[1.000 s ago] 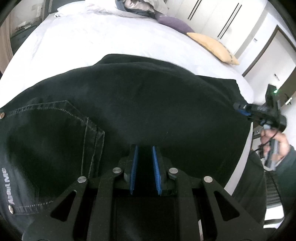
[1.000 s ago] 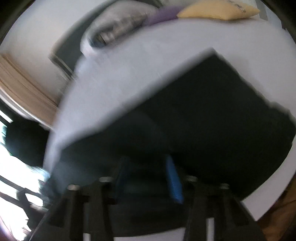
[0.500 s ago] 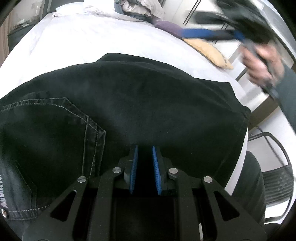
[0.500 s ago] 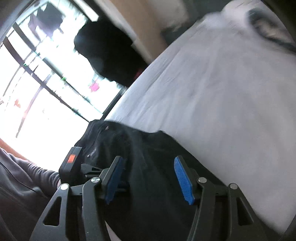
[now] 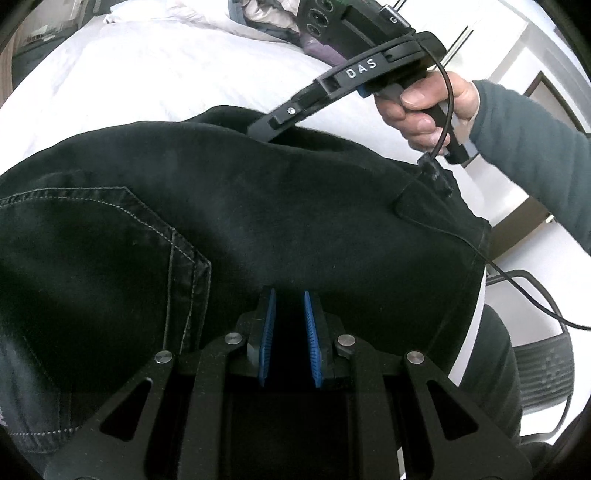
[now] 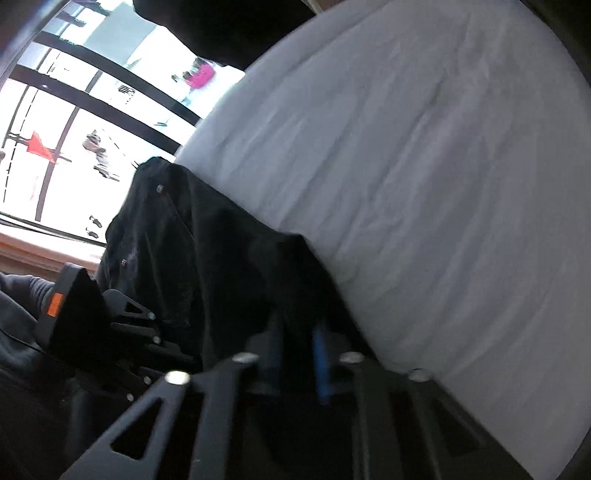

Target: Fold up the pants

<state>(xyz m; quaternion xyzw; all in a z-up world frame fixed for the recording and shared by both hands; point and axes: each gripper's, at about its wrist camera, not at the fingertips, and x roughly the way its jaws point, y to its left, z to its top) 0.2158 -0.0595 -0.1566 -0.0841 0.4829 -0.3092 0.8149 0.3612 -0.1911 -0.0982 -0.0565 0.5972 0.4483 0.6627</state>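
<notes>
Bed (image 5: pixel 155 70) with white sheet, bearing clothing and cushions

Black pants (image 5: pixel 258 206) lie spread over the near edge, back pocket up; at the far end, a heap of crumpled light fabric (image 5: pixel 258 14) and a purple cushion (image 5: pixel 325 51).

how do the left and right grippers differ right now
The left gripper sits at the near edge of the pants, next to the back pocket; the right gripper is at their far edge beside the sheet. The right's jaws have just been closing, with dark cloth between them. Both are narrow, blue-padded and gripping the pants.
</notes>
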